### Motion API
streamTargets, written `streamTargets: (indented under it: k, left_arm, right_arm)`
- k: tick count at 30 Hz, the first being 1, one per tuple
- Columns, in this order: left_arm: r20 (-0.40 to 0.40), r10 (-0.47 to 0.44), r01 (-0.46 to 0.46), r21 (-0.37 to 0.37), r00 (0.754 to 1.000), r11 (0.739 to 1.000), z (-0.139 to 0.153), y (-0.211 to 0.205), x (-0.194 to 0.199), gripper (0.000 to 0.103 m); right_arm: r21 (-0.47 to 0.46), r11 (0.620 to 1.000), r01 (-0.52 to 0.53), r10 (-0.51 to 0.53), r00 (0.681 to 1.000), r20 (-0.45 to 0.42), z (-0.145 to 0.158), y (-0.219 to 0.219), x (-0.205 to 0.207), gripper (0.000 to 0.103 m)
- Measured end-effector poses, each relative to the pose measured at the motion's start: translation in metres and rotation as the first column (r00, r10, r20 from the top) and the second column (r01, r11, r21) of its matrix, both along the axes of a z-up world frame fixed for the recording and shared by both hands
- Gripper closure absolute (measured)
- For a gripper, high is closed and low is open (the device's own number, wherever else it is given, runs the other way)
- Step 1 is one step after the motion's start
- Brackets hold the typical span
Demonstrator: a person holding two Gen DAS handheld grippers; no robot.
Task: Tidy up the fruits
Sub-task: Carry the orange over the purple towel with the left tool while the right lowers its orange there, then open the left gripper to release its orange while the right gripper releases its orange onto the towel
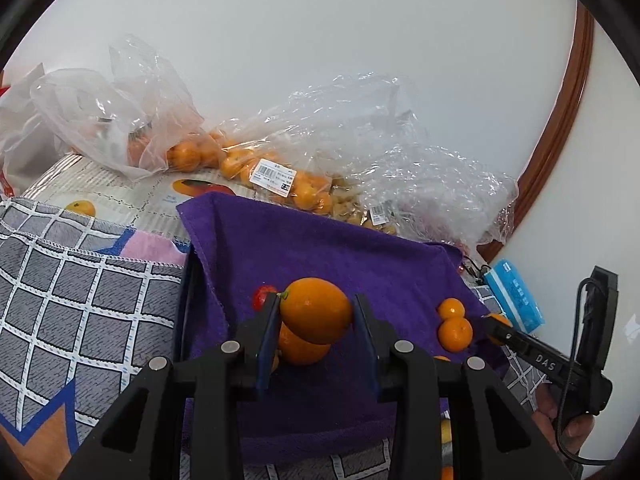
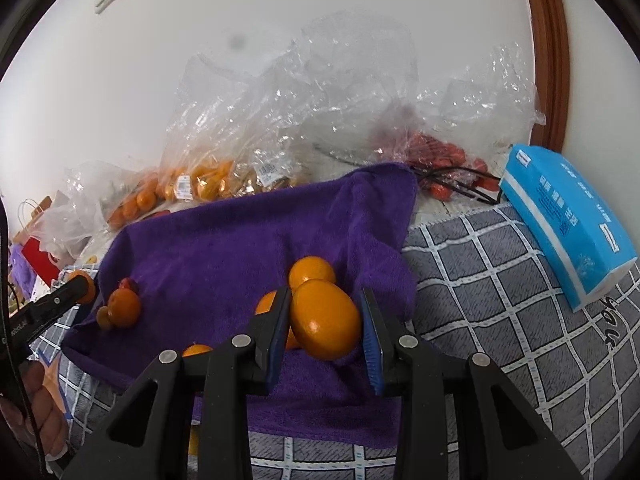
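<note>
Purple towel (image 2: pixel 248 240) on the checked bed cover takes the sorted fruit, each tool carrying one orange.
Left tool (image 1: pixel 316 314) grips an orange (image 1: pixel 316 310) above another one; right tool (image 2: pixel 325 316) pinches a second orange (image 2: pixel 325 320) near the towel's right pile. Judged best: lower gently, part the jaws slowly so nothing rolls. Plastic bags of fruit (image 1: pixel 272 176) crowd the far side; a blue tissue pack (image 2: pixel 568 224) sits right.
</note>
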State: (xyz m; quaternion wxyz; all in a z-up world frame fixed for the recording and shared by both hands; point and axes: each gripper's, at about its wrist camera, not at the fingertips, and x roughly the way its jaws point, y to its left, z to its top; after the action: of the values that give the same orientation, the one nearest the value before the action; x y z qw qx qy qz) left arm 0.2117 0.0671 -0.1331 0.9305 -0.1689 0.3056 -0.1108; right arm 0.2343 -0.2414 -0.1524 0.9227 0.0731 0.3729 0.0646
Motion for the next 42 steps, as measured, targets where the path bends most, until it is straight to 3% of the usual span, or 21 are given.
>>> streamTargets:
  k: [11,24,27,32,42]
  left_arm:
    - [-0.014,-0.019,0.019,-0.009,1.0,1.0,-0.001,-0.001,0.001,0.069]
    - [-0.033,-0.128,0.129,0.029,0.991,0.991,-0.006,-0.027,-0.004,0.069]
    - [-0.06,-0.151,0.152,0.011,0.987,0.988,-0.008,-0.029,-0.003,0.069]
    - [-0.095,-0.13,0.133,0.018,0.987,0.991,-0.013,-0.029,0.0,0.069]
    - [-0.156,-0.107,0.115,0.045,0.982,0.992,-0.021,-0.029,0.005,0.069]
  right_arm:
    - [-0.014,1.0,-0.003,0.003,0.999,-0.035,-0.01,0.005,0.004,0.069]
    - [-0.026,1.0,0.001,-0.002,1.0,-0.03,-0.01,0.008,0.004,0.069]
    - [-0.029,1.0,0.008,-0.009,1.0,-0.027,-0.009,0.008,0.003,0.069]
    - [-0.038,0.999,0.03,-0.029,0.999,0.019,-0.001,0.005,-0.003,0.069]
    - [-0.059,0.997,0.04,-0.038,0.999,0.031,-0.002,0.007,-0.002,0.067]
